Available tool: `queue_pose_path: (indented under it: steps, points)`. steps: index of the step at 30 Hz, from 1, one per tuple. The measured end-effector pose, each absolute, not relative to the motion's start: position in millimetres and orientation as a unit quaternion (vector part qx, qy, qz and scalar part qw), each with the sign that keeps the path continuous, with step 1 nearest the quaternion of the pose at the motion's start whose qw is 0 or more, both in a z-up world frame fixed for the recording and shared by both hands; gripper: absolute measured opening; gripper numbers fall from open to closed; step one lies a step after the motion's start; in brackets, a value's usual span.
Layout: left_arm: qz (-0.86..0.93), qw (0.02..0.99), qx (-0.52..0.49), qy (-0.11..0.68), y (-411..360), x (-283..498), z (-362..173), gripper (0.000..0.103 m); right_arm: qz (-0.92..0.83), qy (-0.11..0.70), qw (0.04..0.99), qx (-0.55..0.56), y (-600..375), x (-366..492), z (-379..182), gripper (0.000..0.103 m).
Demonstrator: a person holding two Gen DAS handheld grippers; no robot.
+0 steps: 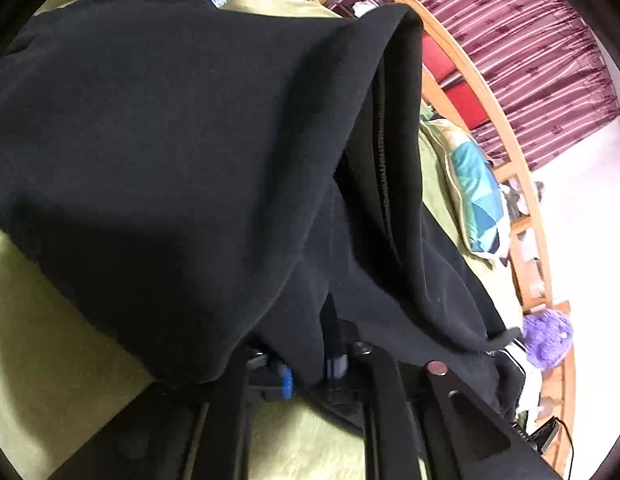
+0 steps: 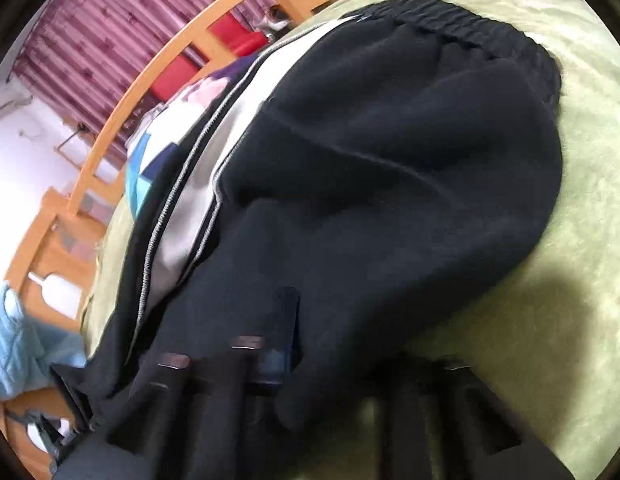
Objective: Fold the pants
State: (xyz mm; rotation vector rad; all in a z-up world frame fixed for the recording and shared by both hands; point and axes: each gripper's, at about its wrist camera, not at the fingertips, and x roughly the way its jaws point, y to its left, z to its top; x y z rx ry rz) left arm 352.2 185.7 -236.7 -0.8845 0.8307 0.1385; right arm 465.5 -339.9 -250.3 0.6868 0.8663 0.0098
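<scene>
Black fleece pants (image 1: 170, 140) fill the left wrist view, draped in thick folds over my left gripper (image 1: 330, 344), which is shut on the pants fabric and holds it above the green bedspread (image 1: 50, 320). In the right wrist view the pants (image 2: 390, 184) lie on the green bedspread (image 2: 570, 280), with the elastic waistband (image 2: 450, 20) at the far end and a white side stripe (image 2: 214, 168) along the left. My right gripper (image 2: 286, 320) is shut on the near fabric; cloth hides most of its fingers.
A wooden bed frame (image 1: 490, 92) with red panels and a maroon curtain (image 1: 530, 40) run behind. A teal patterned pillow (image 1: 478, 192), a purple fuzzy toy (image 1: 548, 338) and a light blue cloth (image 2: 22, 344) lie beside the pants.
</scene>
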Motion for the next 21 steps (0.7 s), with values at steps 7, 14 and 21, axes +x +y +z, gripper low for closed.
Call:
queue_pose_path:
  steps: [7,14,21]
  points:
    - [0.059,0.845,-0.356,0.394,155.9,292.8,-206.8,0.008,0.006,0.368,0.872,0.323,-348.6,401.2,-208.9,0.007]
    - [0.035,0.841,-0.334,0.425,116.6,188.1,-198.0,0.008,-0.002,0.384,0.875,0.296,-386.9,291.1,-184.2,0.007]
    - [-0.012,0.842,-0.307,0.443,65.8,93.9,-190.0,0.01,-0.044,0.393,0.877,0.274,-444.2,161.7,-160.7,0.008]
